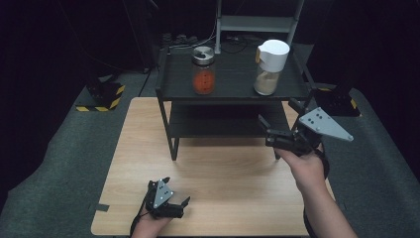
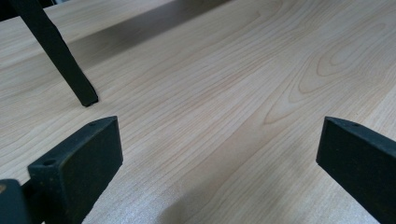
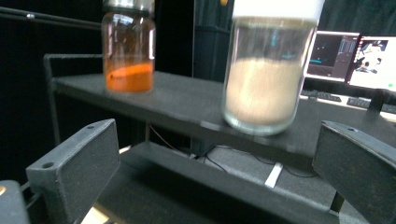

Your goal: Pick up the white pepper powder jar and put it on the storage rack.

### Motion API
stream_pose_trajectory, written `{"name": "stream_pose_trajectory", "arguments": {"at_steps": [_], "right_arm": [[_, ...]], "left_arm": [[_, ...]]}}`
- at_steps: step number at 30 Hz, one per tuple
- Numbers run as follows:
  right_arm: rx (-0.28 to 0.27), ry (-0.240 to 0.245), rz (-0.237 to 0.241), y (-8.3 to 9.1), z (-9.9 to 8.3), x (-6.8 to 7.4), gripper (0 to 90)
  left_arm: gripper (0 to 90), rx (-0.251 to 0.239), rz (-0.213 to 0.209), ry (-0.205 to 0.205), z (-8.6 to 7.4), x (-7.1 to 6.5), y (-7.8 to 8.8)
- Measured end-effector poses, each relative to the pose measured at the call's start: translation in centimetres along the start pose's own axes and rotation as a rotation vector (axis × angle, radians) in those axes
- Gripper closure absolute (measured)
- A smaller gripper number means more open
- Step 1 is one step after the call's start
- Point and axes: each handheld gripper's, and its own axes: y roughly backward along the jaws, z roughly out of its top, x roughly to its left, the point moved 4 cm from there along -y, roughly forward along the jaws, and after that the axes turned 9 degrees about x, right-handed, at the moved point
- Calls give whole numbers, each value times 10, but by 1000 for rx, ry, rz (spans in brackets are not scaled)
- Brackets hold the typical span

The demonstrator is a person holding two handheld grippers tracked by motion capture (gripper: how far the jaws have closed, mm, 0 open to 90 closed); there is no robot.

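Right gripper (image 1: 272, 135), jaws spread wide, aimed up at white-capped jar (image 1: 270, 68) on shelf (image 1: 233, 89); best raised level, centred before closing. Left gripper (image 1: 174, 194) spread, idle on table (image 1: 223, 173).

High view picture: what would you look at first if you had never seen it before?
Two jars on the top of the black shelf catch the eye: the jar of orange powder on the left, and the white-capped jar of pale powder on the right. Below that one, the right tool is open and aimed at it. The left tool is open near the wooden table's front edge.
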Motion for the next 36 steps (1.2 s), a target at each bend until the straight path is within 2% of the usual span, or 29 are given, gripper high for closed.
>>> {"name": "stream_pose_trajectory", "arguments": {"at_steps": [4,11,17,25,28,36], "right_arm": [[17,2,12,6,-16,1,0],[59,11,22,15,-49,5,0],[108,26,18,17,-77,7,0],[157,15,13,18,-110,9,0],[185,24,11,18,-120,9,0],[257,10,8,17,-151,10,1]], "left_arm": [[7,-5,2,8,-1,0,0],[7,-9,2,-6,-1,-1,1],[7,-2,-4,-7,0,0,0],[8,0,-7,-9,1,0,-1],[7,0,-7,-10,1,0,-1],[7,-5,-6,-11,0,0,0]]}}
